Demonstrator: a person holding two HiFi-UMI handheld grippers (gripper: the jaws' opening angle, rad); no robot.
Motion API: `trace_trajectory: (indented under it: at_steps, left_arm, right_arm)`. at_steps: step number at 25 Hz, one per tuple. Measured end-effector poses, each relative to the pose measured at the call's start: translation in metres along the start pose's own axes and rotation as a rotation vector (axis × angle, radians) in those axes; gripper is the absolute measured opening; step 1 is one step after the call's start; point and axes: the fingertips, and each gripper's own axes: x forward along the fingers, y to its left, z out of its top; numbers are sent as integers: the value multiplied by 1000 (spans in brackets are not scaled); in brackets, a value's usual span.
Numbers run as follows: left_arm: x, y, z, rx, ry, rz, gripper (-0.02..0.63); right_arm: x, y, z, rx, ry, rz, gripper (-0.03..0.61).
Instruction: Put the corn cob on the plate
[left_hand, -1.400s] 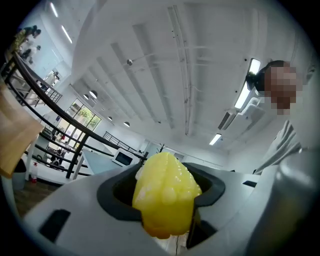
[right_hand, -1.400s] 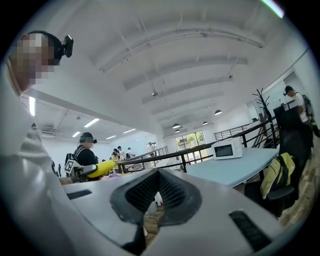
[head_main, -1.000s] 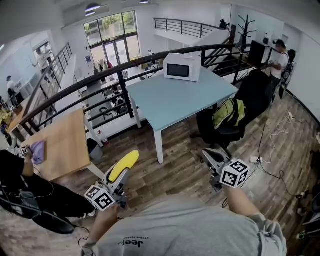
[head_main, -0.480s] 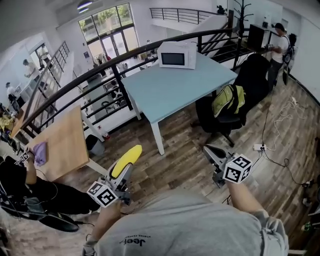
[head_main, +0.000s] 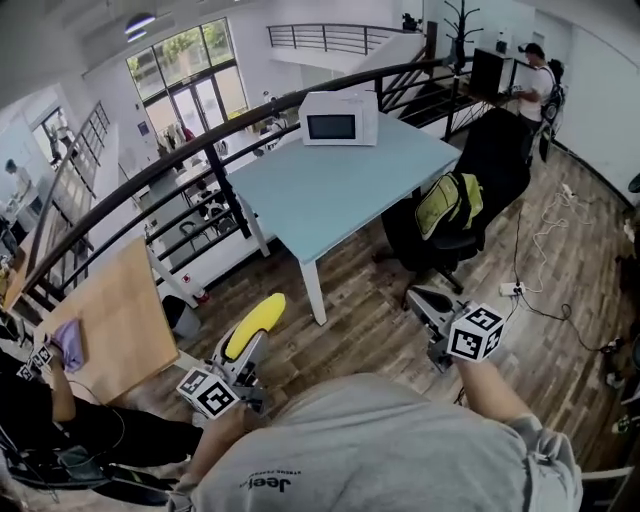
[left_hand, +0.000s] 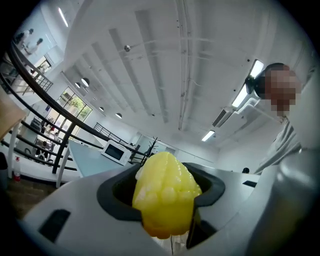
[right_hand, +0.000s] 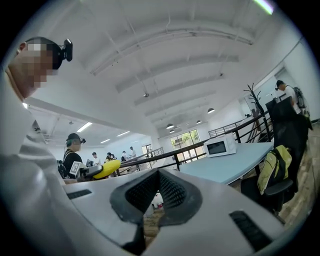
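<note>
The left tool is clamped on the corn cob. Its two dark pads press the yellow cob from either side, and the kernelled tip juts forward past them. In the head view this tool sits low and left of the person's grey-shirted chest, with its marker cube nearest the body. The cob is held in the air above the wooden floor, and its long axis runs up the picture toward the blue bench.

The right tool has its ribbed pads brought together at the tips, with nothing caught between them. Only a thin slit lower down shows the floor beyond. In the head view it is low and right, held in the air like the other and well apart from it. Its own cube is close to the person's hand.

Farther out, the blue bench carries a white microwave at its far edge. A black chair stands just beside that bench on the right, with a yellow-green bag draped over it. A dark railing curves behind the bench. To the left is a wooden bench with a purple cloth near its lower corner. Another person stands at the far right.
</note>
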Motion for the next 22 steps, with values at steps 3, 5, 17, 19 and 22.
trace_trajectory:
  at_steps: [3, 5, 17, 19, 22]
  left_arm:
    - [-1, 35, 26, 2, 2, -34, 256]
    - [-3, 58, 46, 7, 4, -57, 256]
    - [-19, 189, 104, -36, 16, -105, 256]
    - [-20, 204, 111, -42, 21, -110, 256]
    - [-18, 226, 122, -51, 23, -113, 256]
  right_arm:
    - [31, 13, 7, -3, -11, -38, 17]
    - [56, 21, 13, -7, -23, -58, 17]
    - [192, 55, 25, -31, -1, -120, 17]
    - [208, 58, 28, -34, 2, -127, 17]
    - [234, 61, 28, -32, 19, -128, 17]
